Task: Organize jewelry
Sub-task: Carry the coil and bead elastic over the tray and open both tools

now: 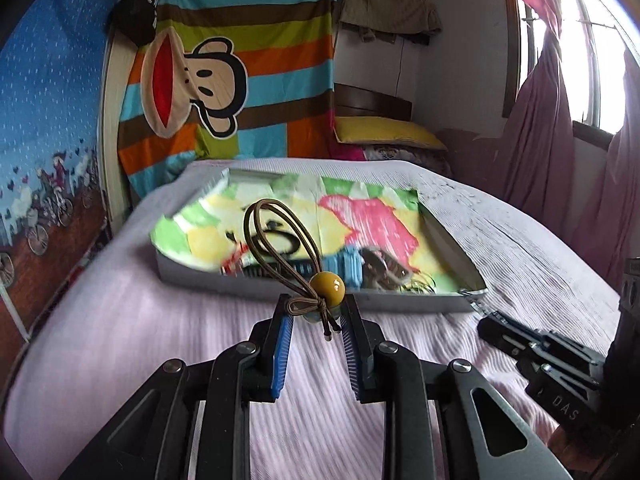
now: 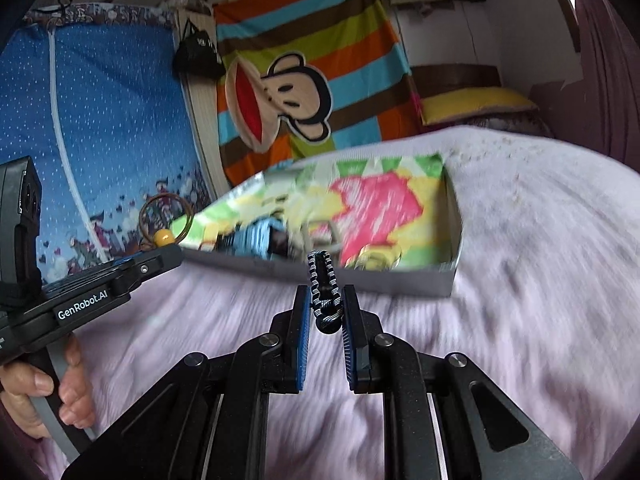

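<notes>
Two claws (image 1: pixel 316 314), each gripping: left, bead-tied cord (image 1: pixel 280 240); right (image 2: pixel 326 306), braided band (image 2: pixel 325 280).

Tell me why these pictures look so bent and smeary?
Both views are fisheye, so edges curve. In the left wrist view the window glares white and the box smears, yet the bead hair tie stays sharp. In the right wrist view the bedspread streaks with motion, the striped hair tie crisper.

Both wrist views low over bed (image 1: pixel 120 360) — facing shared tray (image 1: pixel 304 294), near
</notes>
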The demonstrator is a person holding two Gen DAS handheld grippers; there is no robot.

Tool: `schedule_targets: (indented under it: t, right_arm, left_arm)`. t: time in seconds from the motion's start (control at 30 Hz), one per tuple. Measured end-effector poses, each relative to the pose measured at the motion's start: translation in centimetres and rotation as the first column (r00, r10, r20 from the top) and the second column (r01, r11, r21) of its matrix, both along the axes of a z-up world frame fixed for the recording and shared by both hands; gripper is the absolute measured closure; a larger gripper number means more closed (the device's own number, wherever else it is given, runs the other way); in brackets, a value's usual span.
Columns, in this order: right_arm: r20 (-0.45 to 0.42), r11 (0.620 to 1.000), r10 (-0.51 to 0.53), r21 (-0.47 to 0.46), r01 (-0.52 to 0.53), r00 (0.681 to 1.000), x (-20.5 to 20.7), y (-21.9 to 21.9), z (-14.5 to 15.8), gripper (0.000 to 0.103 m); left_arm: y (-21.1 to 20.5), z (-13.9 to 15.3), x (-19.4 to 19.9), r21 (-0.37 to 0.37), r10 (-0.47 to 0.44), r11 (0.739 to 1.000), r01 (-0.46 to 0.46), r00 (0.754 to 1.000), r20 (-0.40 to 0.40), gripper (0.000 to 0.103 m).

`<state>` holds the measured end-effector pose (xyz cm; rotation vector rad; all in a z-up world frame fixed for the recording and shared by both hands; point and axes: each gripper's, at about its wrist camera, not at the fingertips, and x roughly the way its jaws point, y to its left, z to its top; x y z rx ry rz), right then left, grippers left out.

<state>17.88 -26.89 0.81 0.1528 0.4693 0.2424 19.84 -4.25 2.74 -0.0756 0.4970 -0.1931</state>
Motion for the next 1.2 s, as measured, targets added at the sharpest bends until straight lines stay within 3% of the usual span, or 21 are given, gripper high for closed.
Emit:
schedule_targets:
  t: [0.27,0.4,0.53,1.0,1.2]
  right_arm:
    - [0.080,1.000,-0.005,-0.007,0.005,0.997,3.2,-1.3,3.8,0.090]
    - [0.077,0.999,0.021,-0.045,-0.018,0.997,4.7,-0.7,5.2,0.090]
    - [0.044,0.994,0.060,-0.095,-0.056,0.997,6.9,0.5,5.8,0.090]
    - [-0.191,0.992,0.035,-0.116,-0.058,0.981,12.0,0.8,0.0,0.090]
    - [-0.221,0.988,0.042,-0.137,-0.074,0.974,12.4,1.4,-1.0,0.090]
  left_arm:
    - [0.3,3.7,3.4,0.040,0.027,0.999,-0.026,1.000,-0.004,0.080]
    - [0.9,4.7,5.2,0.024,0.049,0.999,-0.049,0.998,-0.029,0.080]
    - [1.0,4.6,6.6,0.056,0.060,0.997,-0.057,0.997,-0.047,0.080]
    - [-0.4,0.5,12.1,0.138,0.046,0.990,-0.011,0.967,-0.252,0.080]
    - [-0.5,-0.3,13.1,0.138,0.040,0.990,0.002,0.952,-0.303,0.080]
